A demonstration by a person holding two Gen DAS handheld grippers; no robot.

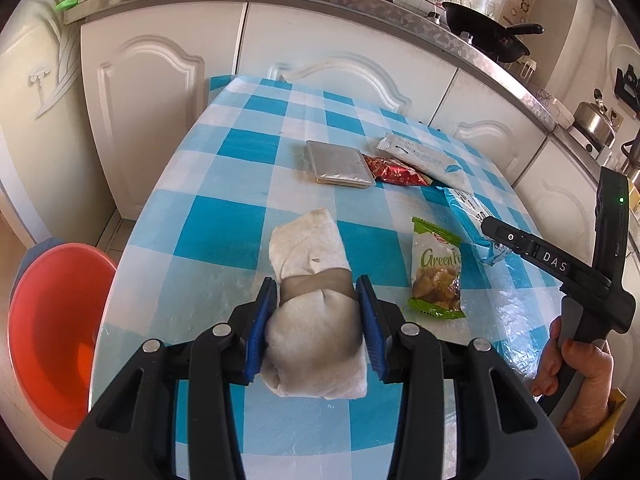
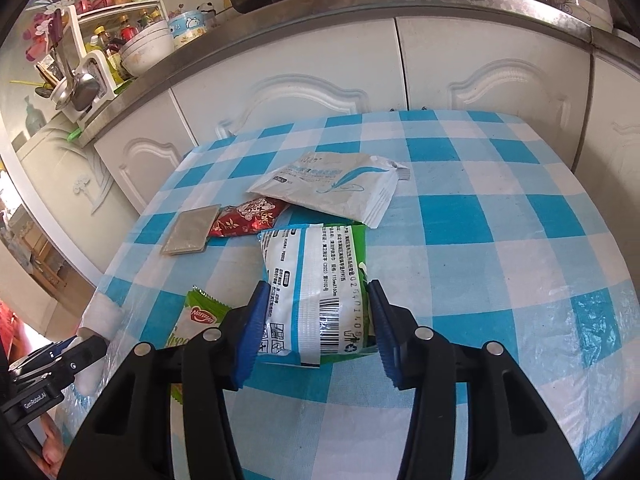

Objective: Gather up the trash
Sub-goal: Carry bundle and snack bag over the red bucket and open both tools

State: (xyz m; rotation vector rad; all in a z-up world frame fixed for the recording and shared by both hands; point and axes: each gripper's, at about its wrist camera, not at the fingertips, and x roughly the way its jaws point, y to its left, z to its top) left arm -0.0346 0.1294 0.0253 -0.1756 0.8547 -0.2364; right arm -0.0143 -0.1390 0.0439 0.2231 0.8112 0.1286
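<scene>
- We judged the taped paper wad [image 1: 316, 320] light, soft and crushable; its taped waist looked the firmest place to hold.
- Our left gripper [image 1: 316, 294] straddled that wad on the checked counter [image 1: 224, 184], blue pads at both its flanks; we could not tell whether they were pressing.
- The white-and-blue packet [image 2: 316, 292] looked thin, slick and crinkly, best pinched across its width.
- Our right gripper [image 2: 316, 300] stood wide around the packet's near end, pads just beside its edges.
- The orange basin [image 1: 52, 328] waited beside the counter.
</scene>
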